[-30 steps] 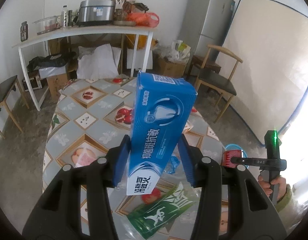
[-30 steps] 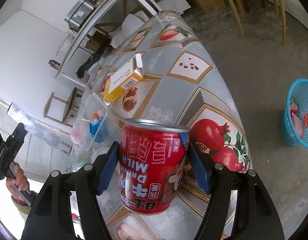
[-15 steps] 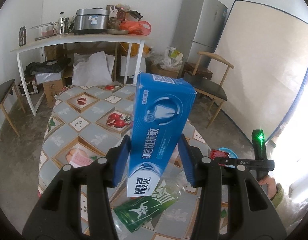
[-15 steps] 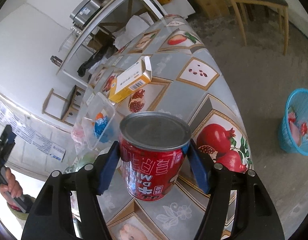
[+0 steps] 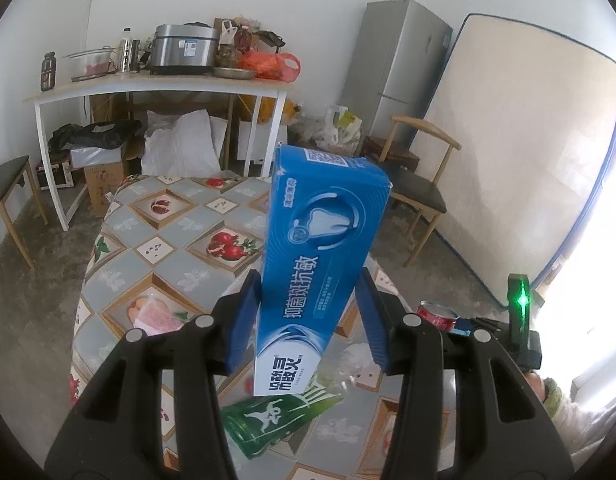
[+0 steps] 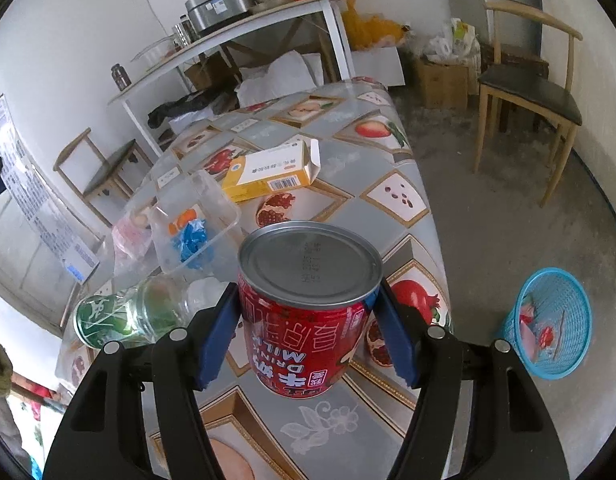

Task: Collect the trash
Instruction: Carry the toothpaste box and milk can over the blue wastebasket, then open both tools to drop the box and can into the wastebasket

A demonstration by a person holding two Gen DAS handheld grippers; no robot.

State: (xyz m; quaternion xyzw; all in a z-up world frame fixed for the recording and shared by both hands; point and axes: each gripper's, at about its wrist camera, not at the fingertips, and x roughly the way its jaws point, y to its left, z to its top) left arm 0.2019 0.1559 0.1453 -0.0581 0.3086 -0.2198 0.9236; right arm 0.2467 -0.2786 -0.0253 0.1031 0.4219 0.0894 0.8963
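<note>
Two items are clamped above the table (image 6: 408,184): a toothpaste box (image 5: 320,272) in the left gripper (image 5: 310,316), a red can (image 6: 308,308) in the right gripper (image 6: 308,332). Risk — the tall box, pinched low, may pivot and slip; the can could miss the blue basket (image 6: 548,356) on the floor.

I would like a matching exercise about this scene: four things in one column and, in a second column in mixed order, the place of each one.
Things:
1. blue toothpaste box
2. red milk can
3. yellow carton
4. blue basket

Places:
A. standing on the floor beside the table
B. clamped in the right tongs
C. lying on the patterned table, one flap open
D. clamped in the left tongs

Pairs: 1-D, 2-B, 3-C, 4-A
</note>
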